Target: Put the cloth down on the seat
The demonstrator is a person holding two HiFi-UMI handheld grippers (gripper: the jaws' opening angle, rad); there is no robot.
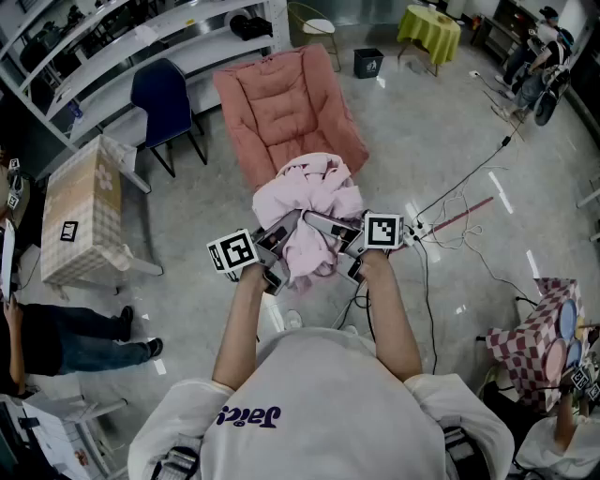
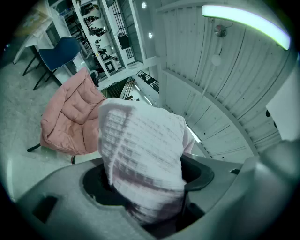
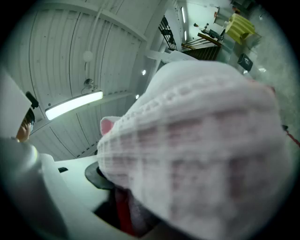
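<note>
A bunched pale pink waffle-weave cloth point(image 1: 309, 202) hangs in the air between both grippers, over the front edge of the pink cushioned chair's seat point(image 1: 281, 103). My left gripper point(image 1: 279, 240) holds it from the left and my right gripper point(image 1: 339, 234) from the right, each with its jaws wide around a thick fold. In the left gripper view the cloth point(image 2: 140, 159) fills the jaws, with the chair point(image 2: 70, 117) behind it to the left. The cloth point(image 3: 201, 140) covers most of the right gripper view, hiding the fingertips.
A dark blue chair point(image 1: 164, 94) stands left of the pink one, and a checkered table point(image 1: 84, 206) nearer left. Cables point(image 1: 450, 206) trail across the floor at right. A black bin point(image 1: 367, 62) and a yellow-covered table point(image 1: 429, 28) sit behind. People are at both sides.
</note>
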